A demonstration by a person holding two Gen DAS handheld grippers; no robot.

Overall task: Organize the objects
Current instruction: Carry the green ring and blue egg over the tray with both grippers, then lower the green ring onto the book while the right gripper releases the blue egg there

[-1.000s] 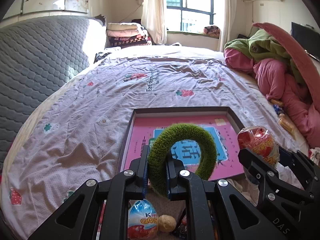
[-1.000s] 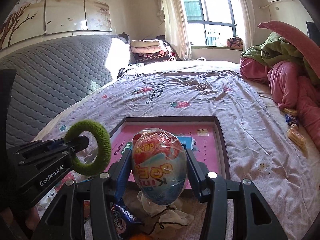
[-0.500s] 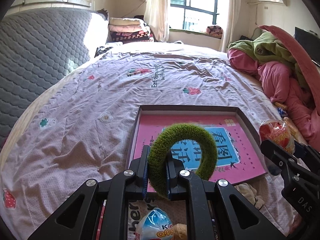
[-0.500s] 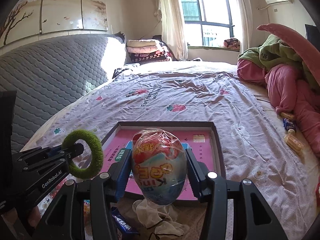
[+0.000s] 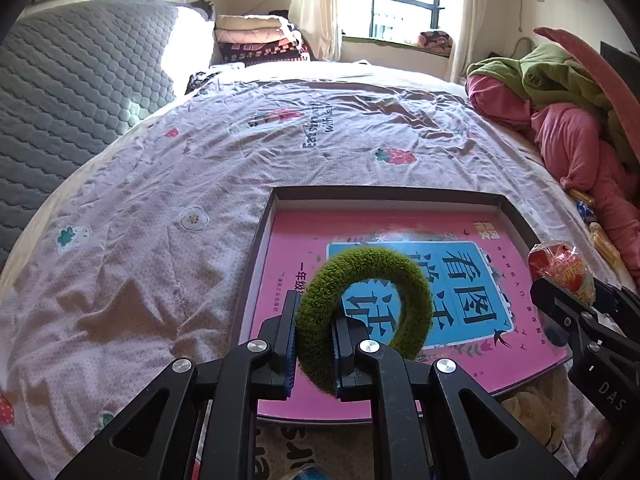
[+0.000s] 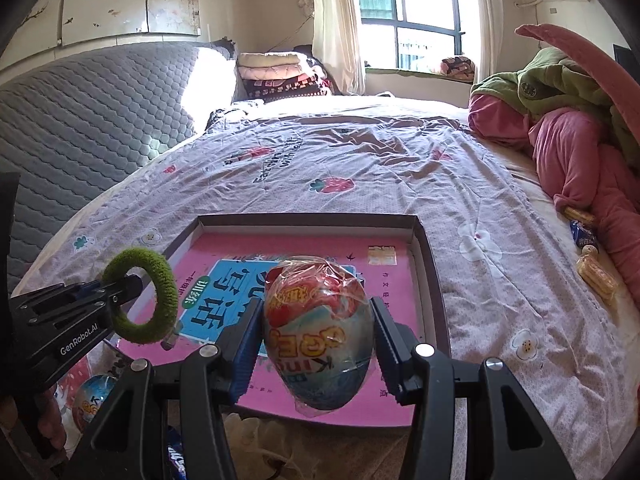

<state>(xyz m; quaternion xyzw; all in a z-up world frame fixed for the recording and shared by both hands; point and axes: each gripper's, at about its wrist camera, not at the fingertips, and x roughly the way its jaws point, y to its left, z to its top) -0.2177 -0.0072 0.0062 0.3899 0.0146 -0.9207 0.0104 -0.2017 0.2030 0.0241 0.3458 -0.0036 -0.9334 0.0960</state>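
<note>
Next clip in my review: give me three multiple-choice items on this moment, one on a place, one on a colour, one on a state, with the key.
1. Where does the pink book lie?
A. inside the shallow dark-rimmed box
B. on the folded blankets by the window
C. on the grey headboard

2. What colour is the fuzzy ring?
A. red
B. green
C. white

3. What state is the right gripper in?
A. open and empty
B. shut on the ring
C. shut on the wrapped egg

Key: 1 A, the box walls frame the book on the bedspread. 2 B, the ring pinched in the left gripper is moss green. 3 C, both fingers press the sides of the wrapped egg.
</note>
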